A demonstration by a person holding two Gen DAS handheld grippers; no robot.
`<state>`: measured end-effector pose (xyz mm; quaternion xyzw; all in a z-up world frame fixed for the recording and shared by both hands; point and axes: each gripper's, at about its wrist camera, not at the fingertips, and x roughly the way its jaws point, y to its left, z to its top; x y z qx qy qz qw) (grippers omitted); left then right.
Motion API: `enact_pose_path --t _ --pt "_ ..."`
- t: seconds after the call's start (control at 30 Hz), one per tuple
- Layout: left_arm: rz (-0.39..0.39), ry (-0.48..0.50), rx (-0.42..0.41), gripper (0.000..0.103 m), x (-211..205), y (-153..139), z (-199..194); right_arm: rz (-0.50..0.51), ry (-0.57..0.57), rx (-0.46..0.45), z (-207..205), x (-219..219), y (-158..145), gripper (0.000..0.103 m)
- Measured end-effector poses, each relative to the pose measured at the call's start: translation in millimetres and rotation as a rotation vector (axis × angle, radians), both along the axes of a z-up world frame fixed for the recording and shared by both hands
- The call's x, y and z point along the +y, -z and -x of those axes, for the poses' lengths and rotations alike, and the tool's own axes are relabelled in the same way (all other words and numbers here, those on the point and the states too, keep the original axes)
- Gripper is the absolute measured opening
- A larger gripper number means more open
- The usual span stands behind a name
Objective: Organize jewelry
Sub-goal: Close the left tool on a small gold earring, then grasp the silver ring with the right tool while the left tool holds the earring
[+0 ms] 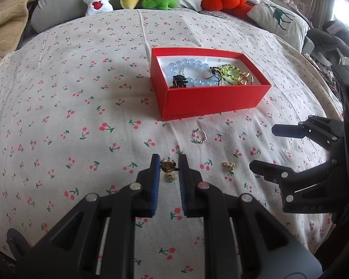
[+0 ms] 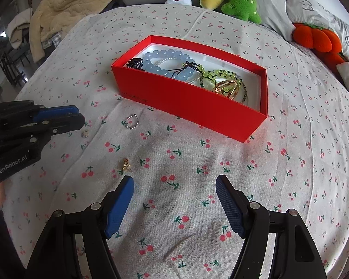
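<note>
1. Holding a small gold earring between its blue pads, our left gripper has narrowed right down onto it; the piece sits at the very fingertips, just above the cherry-print sheet.

2. We read the coming move as a carry to the red box, which lies straight ahead of the left gripper and a little to its right, well apart from it. The box's long axis runs left to right across that gripper's line, so its near long wall is the edge we have to clear.

3. Our right gripper hangs wide and empty over the sheet. It is also near the box, yet only the left one carries anything.

4. Inside the box we see a blue bead bracelet, a green beaded strand and a gold openwork piece, so free floor is scarce; the right-hand end looks barest in the right wrist view.

5. Loose on the sheet lie a small beaded ring and a second gold earring, both between the grippers and the box.

6. Hard to make out: how firmly the pads bite the earring, since only a sliver shows between them. A tiny greenish bit lies just below it, and we cannot tell whether it belongs to the earring. In the right wrist view the left gripper's own fingers hide the held piece.
</note>
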<state>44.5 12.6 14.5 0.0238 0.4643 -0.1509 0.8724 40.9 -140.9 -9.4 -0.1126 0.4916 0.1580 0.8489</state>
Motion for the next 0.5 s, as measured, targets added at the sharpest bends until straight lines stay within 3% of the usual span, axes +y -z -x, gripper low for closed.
enact_pose_path --t 0.27,0.5 --pt "-0.071 -0.127 0.061 0.017 14.6 4.9 -2.6 -0.027 -0.021 -0.005 -15.0 20.5 6.2 0.074" --pt "-0.060 -0.193 0.131 0.017 27.4 11.6 -5.1 -0.034 -0.011 0.034 -25.0 40.8 24.0 0.072"
